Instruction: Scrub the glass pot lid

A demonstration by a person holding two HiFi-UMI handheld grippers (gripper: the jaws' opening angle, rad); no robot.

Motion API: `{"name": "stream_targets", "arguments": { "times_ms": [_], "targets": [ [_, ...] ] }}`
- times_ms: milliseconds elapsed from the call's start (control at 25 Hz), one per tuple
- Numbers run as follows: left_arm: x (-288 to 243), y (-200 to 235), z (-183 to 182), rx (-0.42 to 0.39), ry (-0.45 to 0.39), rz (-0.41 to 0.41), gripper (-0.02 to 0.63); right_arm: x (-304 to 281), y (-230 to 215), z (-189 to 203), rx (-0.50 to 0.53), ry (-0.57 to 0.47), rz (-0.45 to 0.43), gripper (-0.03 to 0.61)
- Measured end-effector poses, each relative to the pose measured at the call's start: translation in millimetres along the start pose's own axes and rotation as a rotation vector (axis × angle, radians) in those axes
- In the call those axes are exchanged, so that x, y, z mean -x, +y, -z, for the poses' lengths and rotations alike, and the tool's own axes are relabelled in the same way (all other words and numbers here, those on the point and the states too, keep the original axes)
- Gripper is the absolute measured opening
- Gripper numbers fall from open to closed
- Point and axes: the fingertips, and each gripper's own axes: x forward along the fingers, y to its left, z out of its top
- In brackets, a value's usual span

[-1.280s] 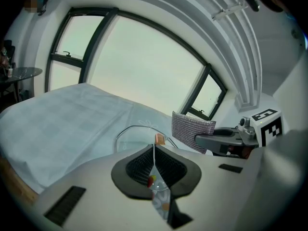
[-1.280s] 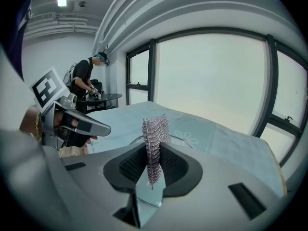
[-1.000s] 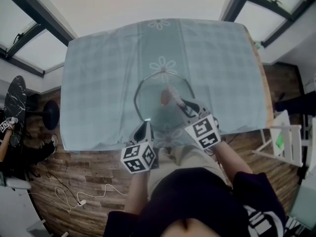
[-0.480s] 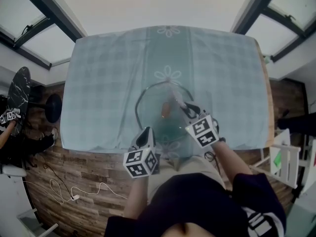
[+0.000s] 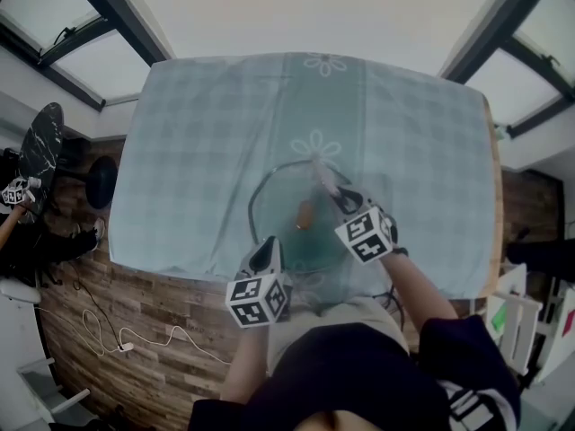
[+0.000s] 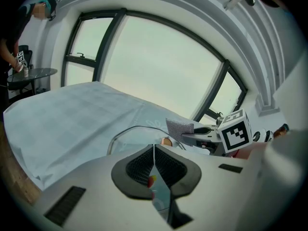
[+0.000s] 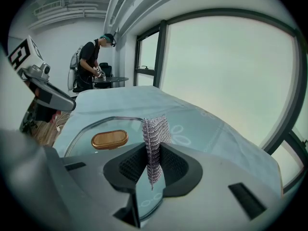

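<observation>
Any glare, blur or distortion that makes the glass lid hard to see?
Head view: dim, soft, edges bent by fisheye; lid shows only as a thin rim. Left gripper view: bright windows behind, lid faint. Right gripper view: sharpest; wooden knob and scrubbing cloth clear.

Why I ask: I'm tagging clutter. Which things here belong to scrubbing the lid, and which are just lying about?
Job: glass pot lid; grey scrub cloth; right gripper clamping the cloth; left gripper clamping the lid's rim.
Just about: checked tablecloth; floor cable; round side table; person beside it.
</observation>
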Motion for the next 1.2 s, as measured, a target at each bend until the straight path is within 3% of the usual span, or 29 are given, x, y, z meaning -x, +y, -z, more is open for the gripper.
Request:
{"name": "stream_targets", "arguments": {
  "times_ms": [440,680,1200],
  "targets": [
    [-19.6,7.8,-1.9,0.028,0.008,-0.047,0.009,-28.3,5.7,9.2,0.129,0.035,-0.064,0.083],
    [-25.5,6.9,-1.0,0.03,0.018,-0.054,0.009,-30.2,-2.5,14.9,0.074,0.027,-0.086,0.083],
    [-25.4,0.0,4.0,0.031,0.02,-0.048,0.009,-27.7,17.0,27.9,0.158,0.052,-0.104,0.083]
  ]
}}
